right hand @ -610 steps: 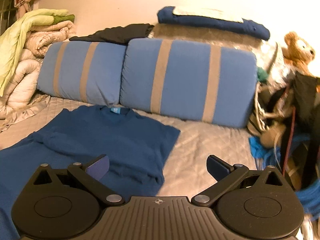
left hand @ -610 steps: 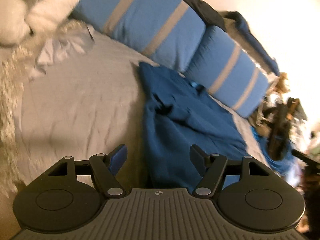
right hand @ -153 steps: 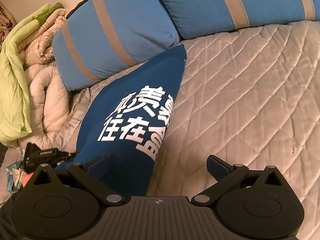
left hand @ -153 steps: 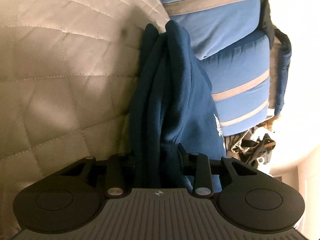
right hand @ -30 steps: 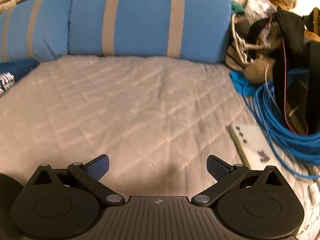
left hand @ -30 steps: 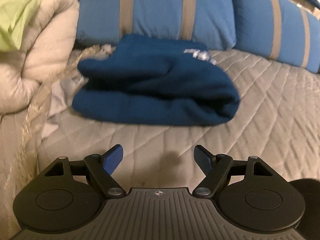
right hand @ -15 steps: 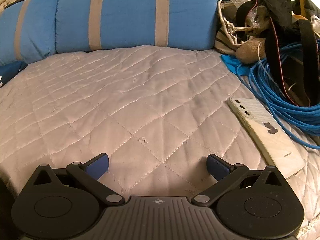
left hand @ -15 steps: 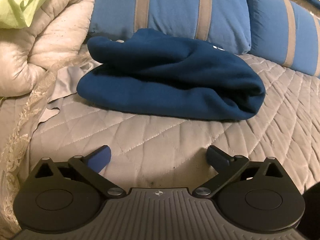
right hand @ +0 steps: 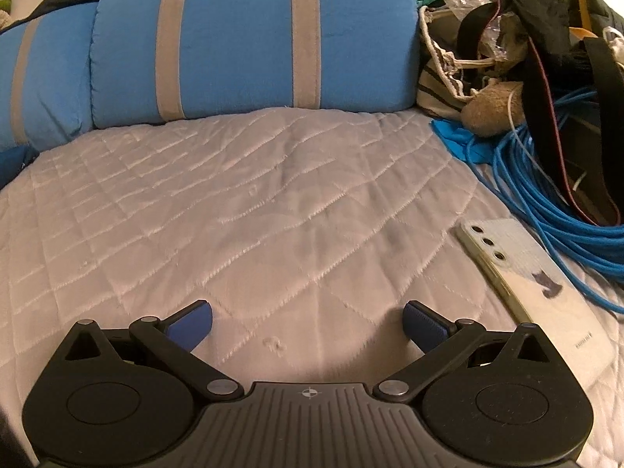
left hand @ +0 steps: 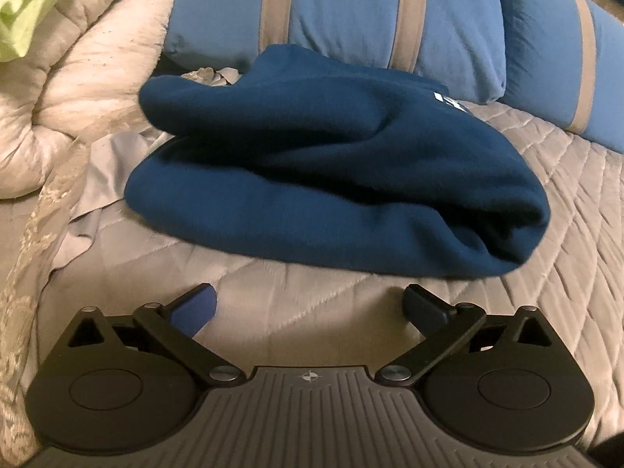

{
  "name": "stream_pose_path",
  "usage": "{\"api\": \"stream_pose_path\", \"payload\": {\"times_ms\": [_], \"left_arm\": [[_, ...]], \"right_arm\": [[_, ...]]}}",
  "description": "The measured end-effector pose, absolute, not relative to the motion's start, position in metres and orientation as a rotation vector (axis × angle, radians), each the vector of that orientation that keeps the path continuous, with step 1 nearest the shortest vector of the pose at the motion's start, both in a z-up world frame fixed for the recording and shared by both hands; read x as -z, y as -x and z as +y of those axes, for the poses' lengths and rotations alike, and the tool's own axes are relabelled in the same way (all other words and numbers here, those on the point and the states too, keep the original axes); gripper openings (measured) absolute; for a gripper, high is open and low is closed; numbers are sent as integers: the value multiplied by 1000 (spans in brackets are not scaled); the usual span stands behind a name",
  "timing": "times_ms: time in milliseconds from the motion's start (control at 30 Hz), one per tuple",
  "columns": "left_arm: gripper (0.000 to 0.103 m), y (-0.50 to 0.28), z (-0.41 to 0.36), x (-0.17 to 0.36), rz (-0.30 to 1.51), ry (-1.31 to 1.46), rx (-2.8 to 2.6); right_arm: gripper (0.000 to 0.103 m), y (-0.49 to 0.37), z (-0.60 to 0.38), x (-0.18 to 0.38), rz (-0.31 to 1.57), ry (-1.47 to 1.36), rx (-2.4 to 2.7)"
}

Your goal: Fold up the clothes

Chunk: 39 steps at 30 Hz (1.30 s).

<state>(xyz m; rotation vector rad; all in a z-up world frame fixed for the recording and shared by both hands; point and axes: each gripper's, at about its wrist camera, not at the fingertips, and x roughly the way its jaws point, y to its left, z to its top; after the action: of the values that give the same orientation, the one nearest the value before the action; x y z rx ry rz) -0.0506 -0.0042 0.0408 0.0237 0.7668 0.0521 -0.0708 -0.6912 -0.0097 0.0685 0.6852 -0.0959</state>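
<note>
A dark blue sweatshirt [left hand: 335, 171] lies folded in a thick bundle on the grey quilted bed [left hand: 565, 202], in front of the blue striped pillows [left hand: 343, 4]. A bit of white print shows on its far right side. My left gripper [left hand: 310, 304] is open and empty, just in front of the bundle's near edge, not touching it. My right gripper [right hand: 308, 321] is open and empty, low over bare quilt [right hand: 241, 210]. Only a sliver of the sweatshirt [right hand: 11, 162] shows at the left edge of the right wrist view.
A rolled cream comforter [left hand: 70, 78] with a green cloth [left hand: 35, 4] on it lies left of the sweatshirt. In the right wrist view a white phone [right hand: 534, 292], a coil of blue cable [right hand: 546, 195], bags and a plush toy [right hand: 491, 105] crowd the bed's right side.
My left gripper has moved closer to the folded sweatshirt, jaws staying wide open. My right gripper has shifted slightly nearer the quilt and the phone.
</note>
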Motion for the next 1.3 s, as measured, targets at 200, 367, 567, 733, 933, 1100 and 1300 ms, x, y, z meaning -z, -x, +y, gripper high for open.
{"api": "stream_pose_path", "payload": {"times_ms": [200, 367, 567, 733, 933, 1100, 1300], "left_arm": [[103, 39, -6, -40, 769, -32, -59], [103, 32, -9, -38, 756, -38, -67], [103, 18, -11, -34, 729, -60, -61], [103, 24, -3, -26, 647, -45, -7], [103, 29, -8, -25, 625, -63, -23], [103, 29, -8, -25, 624, -65, -26], [103, 30, -8, -25, 621, -66, -28]], "right_arm": [[103, 52, -697, 9, 677, -105, 136], [103, 35, -701, 9, 670, -102, 141], [103, 18, -707, 10, 673, -92, 130], [103, 19, -708, 16, 629, -83, 112], [103, 23, -709, 16, 604, -87, 112], [103, 24, -706, 16, 598, -82, 119], [103, 25, -705, 16, 594, -80, 121]]}}
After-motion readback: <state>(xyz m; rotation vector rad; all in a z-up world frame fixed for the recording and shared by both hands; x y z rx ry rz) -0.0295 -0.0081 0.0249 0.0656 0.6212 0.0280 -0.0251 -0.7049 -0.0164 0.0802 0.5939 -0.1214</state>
